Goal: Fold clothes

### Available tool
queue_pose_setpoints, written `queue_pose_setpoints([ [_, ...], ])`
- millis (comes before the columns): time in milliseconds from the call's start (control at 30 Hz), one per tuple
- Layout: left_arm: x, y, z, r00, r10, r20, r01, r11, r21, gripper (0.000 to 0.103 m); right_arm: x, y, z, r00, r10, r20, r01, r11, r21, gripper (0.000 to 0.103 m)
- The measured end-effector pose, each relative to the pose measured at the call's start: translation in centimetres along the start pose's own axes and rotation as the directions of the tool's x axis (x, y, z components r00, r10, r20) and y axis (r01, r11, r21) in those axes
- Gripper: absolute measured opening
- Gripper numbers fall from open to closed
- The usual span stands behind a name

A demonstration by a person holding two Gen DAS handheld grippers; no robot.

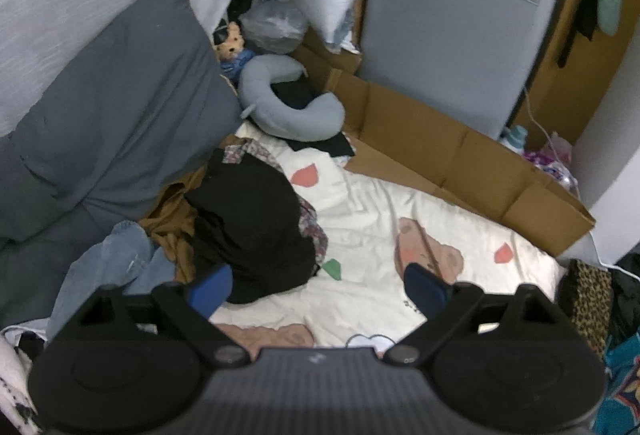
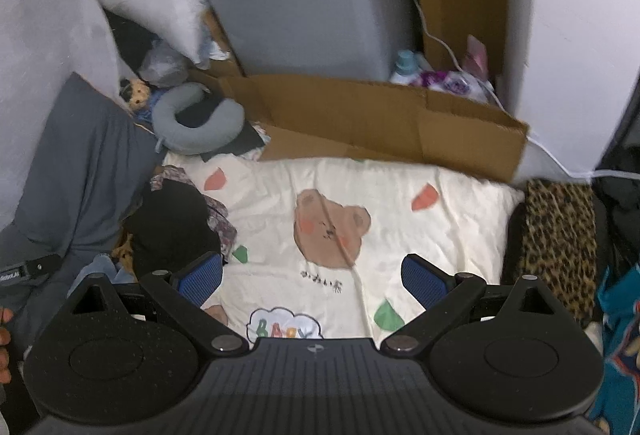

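A heap of clothes lies on the left of a cream bear-print blanket (image 1: pixel 360 203): a black garment (image 1: pixel 252 219) on top, a brown one (image 1: pixel 172 219), blue jeans (image 1: pixel 116 263) and a floral piece (image 1: pixel 312 227). My left gripper (image 1: pixel 318 291) is open and empty, just in front of the heap, its left pad at the black garment's edge. In the right wrist view the heap (image 2: pixel 172 223) lies left of the bear print (image 2: pixel 328 227). My right gripper (image 2: pixel 312 279) is open and empty above the blanket (image 2: pixel 440 235).
A grey pillow (image 1: pixel 120 123) leans at left. A grey neck pillow (image 1: pixel 288 103), flattened cardboard (image 1: pixel 440 147) and a grey appliance (image 1: pixel 460 15) stand at the back. Leopard-print fabric (image 2: pixel 560 235) and a teal cloth (image 2: pixel 616 347) lie at right.
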State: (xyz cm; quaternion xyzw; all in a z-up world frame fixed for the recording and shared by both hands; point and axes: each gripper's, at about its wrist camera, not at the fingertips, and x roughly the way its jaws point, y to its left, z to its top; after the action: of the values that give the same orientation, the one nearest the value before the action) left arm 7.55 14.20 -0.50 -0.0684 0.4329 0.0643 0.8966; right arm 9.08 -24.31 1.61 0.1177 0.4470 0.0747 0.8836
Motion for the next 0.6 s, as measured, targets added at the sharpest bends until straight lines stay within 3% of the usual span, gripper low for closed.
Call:
queue_pose_setpoints([
  [600, 5.4, 2.2, -0.2, 0.999, 0.043, -0.010, -0.044, 0.996, -0.071, 0.093, 5.6, 0.1, 2.2, 1.000, 0.017, -0.006, -0.017, 0.999, -0.040, 0.099],
])
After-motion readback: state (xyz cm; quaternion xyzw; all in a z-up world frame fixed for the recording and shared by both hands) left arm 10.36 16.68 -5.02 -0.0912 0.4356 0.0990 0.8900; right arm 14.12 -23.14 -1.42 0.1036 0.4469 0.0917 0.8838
